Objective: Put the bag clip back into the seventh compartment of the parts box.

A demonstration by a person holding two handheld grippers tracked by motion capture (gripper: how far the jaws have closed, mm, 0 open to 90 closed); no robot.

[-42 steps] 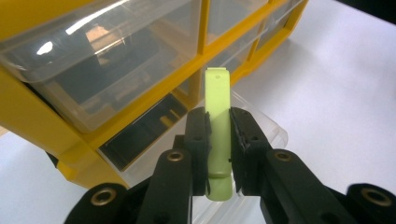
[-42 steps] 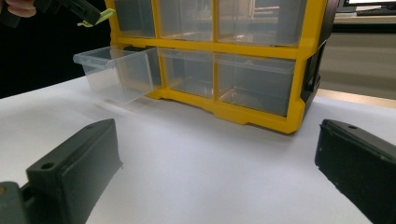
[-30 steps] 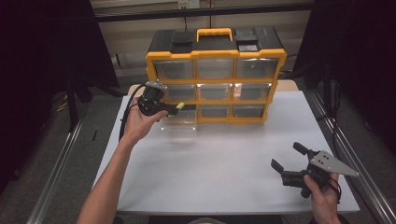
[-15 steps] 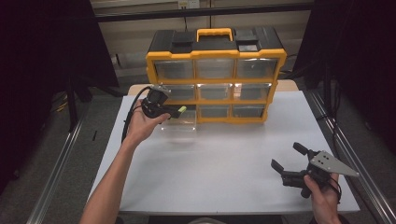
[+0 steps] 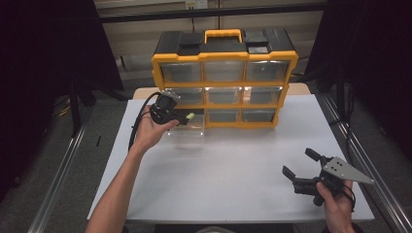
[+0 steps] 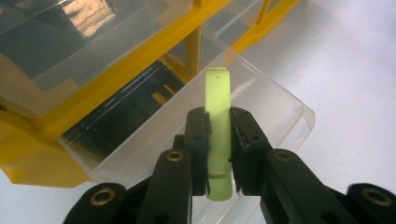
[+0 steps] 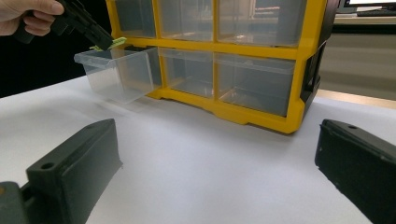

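Note:
A yellow and black drawer cabinet [image 5: 224, 77] stands at the back of the white table. Its bottom-left clear drawer [image 5: 187, 127] is pulled out, also seen as the clear drawer [image 6: 210, 135] and the clear drawer [image 7: 116, 72]. My left gripper [image 5: 187, 117] is shut on a flat light-green piece [image 6: 218, 130] and holds it just above the open drawer. The green piece [image 7: 109, 44] pokes past the jaws over the drawer's rim. My right gripper [image 5: 301, 167] rests low at the table's front right, open, with nothing between its fingers [image 7: 79, 163].
The table [image 5: 233, 174] has bare white surface between the cabinet and the right gripper. The cabinet's other clear drawers [image 5: 224, 72] are pushed in. A black cable [image 5: 136, 124] trails from the left gripper. Metal rails [image 5: 58, 184] run along both table sides.
My left gripper has moved right and slightly down with the green piece, arriving over the open drawer. The right gripper has stayed put.

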